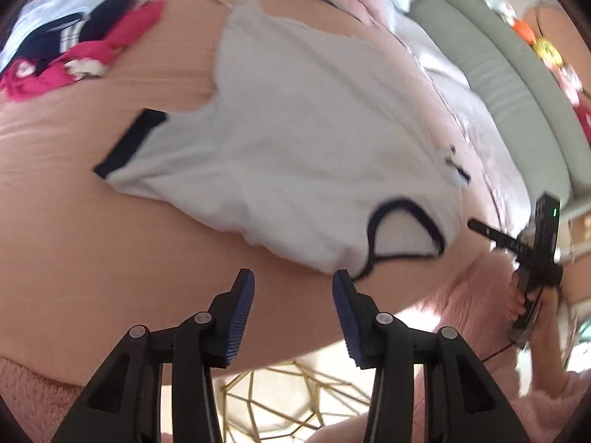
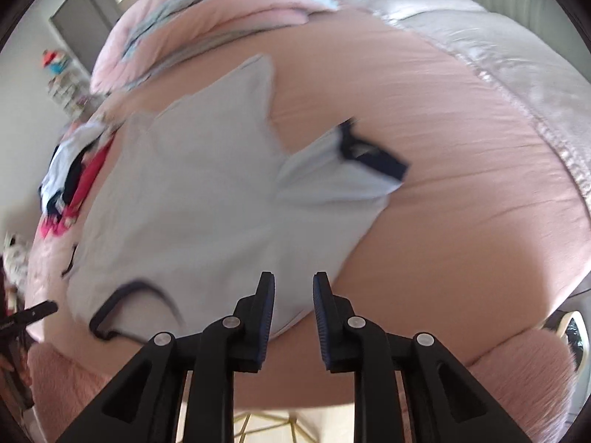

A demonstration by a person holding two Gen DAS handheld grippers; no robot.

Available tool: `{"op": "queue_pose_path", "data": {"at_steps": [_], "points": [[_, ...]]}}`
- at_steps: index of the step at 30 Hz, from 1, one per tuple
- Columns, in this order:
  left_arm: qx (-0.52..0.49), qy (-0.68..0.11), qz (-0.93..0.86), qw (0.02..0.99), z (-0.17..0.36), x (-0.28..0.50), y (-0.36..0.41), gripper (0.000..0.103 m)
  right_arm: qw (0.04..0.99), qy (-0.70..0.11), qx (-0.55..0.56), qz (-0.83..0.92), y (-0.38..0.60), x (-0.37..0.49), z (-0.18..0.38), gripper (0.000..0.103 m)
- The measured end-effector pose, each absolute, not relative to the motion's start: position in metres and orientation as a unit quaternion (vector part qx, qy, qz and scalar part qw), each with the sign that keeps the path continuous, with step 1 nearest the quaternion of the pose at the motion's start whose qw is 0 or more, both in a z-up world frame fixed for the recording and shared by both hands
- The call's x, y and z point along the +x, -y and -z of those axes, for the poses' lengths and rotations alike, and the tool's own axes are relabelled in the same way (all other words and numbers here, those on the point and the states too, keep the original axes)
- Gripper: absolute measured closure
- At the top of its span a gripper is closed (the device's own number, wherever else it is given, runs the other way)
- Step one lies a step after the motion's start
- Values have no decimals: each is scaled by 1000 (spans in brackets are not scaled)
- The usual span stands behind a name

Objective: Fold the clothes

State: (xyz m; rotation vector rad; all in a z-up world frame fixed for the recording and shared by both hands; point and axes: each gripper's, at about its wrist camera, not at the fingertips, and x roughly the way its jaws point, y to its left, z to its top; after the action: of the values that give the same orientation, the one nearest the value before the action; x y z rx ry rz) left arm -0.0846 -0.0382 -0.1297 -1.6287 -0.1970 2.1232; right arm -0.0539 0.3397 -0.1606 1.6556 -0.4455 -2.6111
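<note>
White T-shirt (image 1: 295, 140) flat on pink bedspread (image 1: 92, 240) | both hand-held grippers open

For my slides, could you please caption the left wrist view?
Open left gripper above a white T-shirt spread on a pink bed.

Home bedroom. Wide bed (image 2: 461, 192) with a pink sheet, grey quilt (image 2: 498, 59) along the far side, pillows (image 2: 207, 26) at the head, loose pile of clothes (image 1: 70, 48) dumped on it. Padded grey-green headboard (image 1: 509, 96), grey door (image 2: 83, 22) in a white wall, and a shelf of small colourful items (image 2: 61, 74) beside the bed.
</note>
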Motion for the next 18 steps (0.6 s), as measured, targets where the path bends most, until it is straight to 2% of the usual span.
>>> {"op": "queue_pose_path", "data": {"at_steps": [4,7,9,10,11,12,13,14,15,16,18], "points": [[-597,33,-758,260,151,-67,-1,63,36,128,559,818,-295,-31,186,82],[-586,53,-766,258,156,-73,-11,63,46,175,566,804,-292,-23,198,82],[-581,74,-768,260,160,-66,-15,63,55,208,561,800,-292,-18,201,71],[-582,75,-769,255,168,-69,-13,63,56,214,558,800,-290,-15,201,61],[-579,71,-773,249,171,-72,-17,63,57,208,556,803,-287,-13,201,58],[-571,71,-781,243,174,-74,-20,66,56,202,553,806,-284,-11,201,58],[-562,75,-788,240,173,-74,-22,82,55,195,550,810,-281,-11,202,57],[-557,83,-790,241,174,-75,-23,93,53,189,545,815,-279,-11,203,57],[-557,93,-790,237,175,-76,-23,98,53,185,539,820,-277,-13,205,57],[-557,103,-790,234,177,-77,-23,99,51,178,535,824,-275,-16,207,58],[-561,121,-786,231,179,-76,-22,100,52,164,526,833,-273,-22,208,86]]}}
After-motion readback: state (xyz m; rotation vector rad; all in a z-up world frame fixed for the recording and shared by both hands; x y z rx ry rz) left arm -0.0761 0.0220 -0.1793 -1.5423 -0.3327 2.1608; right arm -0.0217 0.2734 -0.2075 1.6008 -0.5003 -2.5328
